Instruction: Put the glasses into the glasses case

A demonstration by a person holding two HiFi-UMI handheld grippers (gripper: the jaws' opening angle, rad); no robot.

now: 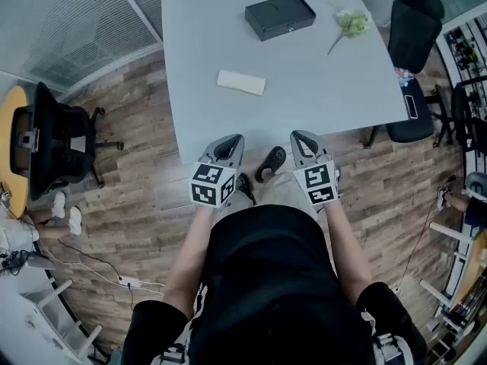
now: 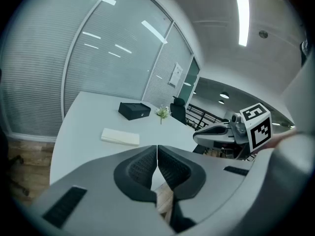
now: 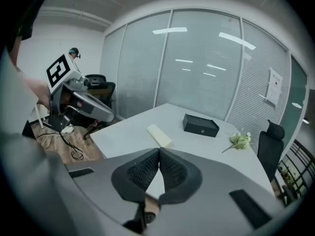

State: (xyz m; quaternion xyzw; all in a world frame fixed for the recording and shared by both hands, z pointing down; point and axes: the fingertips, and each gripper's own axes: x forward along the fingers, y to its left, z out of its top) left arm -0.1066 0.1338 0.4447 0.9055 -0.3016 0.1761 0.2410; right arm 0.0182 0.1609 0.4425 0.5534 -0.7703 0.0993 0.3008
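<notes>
From the head view, the left gripper (image 1: 232,140) and right gripper (image 1: 300,137) hang side by side just short of the near edge of the table (image 1: 205,21), both pointing out across it; each is clenched on nothing. The black case (image 1: 279,15) sits well off at the far side, closed, its long axis running crosswise to the grippers with a slight tilt. I'd judge it a shade nearer the right gripper's line. A pale flat slab (image 1: 241,82) lies between, closer in and on the left gripper's side; a sprig of flowers (image 1: 351,23) is off to the case's right. I can make out no glasses anywhere on the top.

In the left gripper view the jaws meet edge to edge, empty; the case (image 2: 134,110) lies ahead and a little left of them, beyond the slab (image 2: 120,137), which is nearer and plainly left.

In the right gripper view the jaws are likewise pressed together with nothing in them; the case (image 3: 201,125) stands ahead and to their right, its long side square-on, with the slab (image 3: 159,134) almost dead ahead; a forward reach is what either hand needs.
</notes>
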